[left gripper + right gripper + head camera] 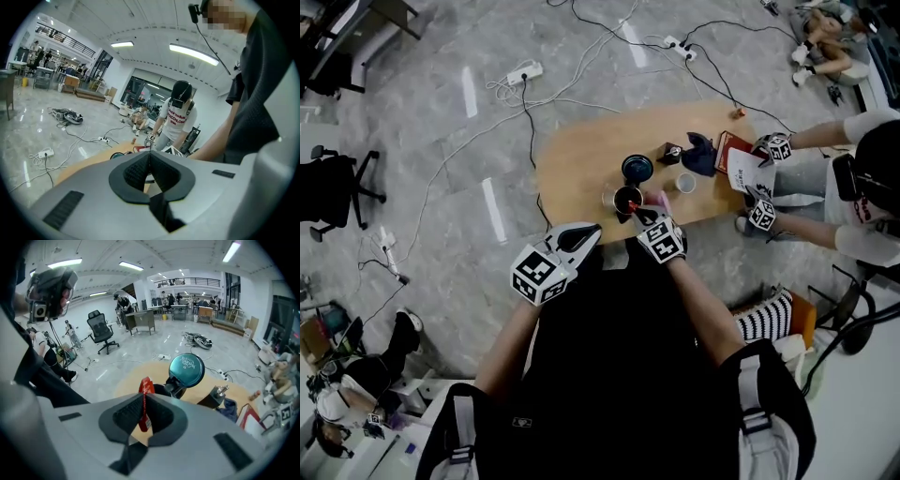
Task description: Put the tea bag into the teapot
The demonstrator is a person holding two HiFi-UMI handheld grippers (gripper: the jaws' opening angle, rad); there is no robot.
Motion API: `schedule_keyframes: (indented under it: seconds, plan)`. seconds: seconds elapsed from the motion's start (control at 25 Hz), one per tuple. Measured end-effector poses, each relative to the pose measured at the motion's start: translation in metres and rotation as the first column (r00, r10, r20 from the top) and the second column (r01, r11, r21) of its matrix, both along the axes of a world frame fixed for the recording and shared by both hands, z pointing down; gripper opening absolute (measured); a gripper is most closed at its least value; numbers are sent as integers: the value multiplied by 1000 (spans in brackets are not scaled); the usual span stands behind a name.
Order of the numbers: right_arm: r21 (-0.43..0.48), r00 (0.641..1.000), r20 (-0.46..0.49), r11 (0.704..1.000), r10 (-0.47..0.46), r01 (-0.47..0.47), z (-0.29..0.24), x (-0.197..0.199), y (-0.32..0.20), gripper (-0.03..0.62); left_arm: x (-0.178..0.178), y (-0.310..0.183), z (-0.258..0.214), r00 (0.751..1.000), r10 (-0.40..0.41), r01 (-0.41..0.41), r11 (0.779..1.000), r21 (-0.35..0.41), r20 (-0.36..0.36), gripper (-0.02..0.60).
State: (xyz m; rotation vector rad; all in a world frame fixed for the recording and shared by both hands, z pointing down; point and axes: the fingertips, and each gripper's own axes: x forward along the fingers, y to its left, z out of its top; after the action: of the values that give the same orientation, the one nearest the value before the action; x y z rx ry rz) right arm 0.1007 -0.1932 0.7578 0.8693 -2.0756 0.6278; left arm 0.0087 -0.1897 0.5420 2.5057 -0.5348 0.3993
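Note:
The dark teapot [627,198] stands open near the front edge of the wooden table [572,155]. Its teal lid [637,168] rests just behind it. My right gripper [637,212] is shut on a red tea bag [633,205] right at the teapot's rim. In the right gripper view the tea bag [145,404] stands upright between the pads, with the teapot [161,391] and the teal lid [186,370] just beyond. My left gripper [586,236] hangs off the table's front edge, left of the teapot. Its jaws [149,164] are shut with nothing between them.
A white cup [685,183], a dark blue cloth [700,155], a small black box [671,153] and a red-and-white booklet [739,159] lie on the right part of the table. Another person holds grippers [773,147] at the right edge. Cables run across the floor.

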Motion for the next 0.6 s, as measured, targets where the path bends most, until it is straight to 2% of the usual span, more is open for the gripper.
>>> schedule_keyframes:
  seconds: [0.24, 0.4, 0.6]
  plan:
    - [-64, 1000, -8, 998, -25, 25, 24, -2, 2, 28, 2, 1, -2, 1000, -20, 20, 1000, -7, 11, 11]
    - [-38, 997, -49, 998, -57, 55, 29, 2, -5, 29, 5, 2, -2, 1000, -7, 8, 1000, -11, 21, 11]
    - [-44, 997, -66, 998, -41, 38, 34, 9, -7, 31, 13, 3, -3, 1000, 17, -17, 1000, -16, 22, 12]
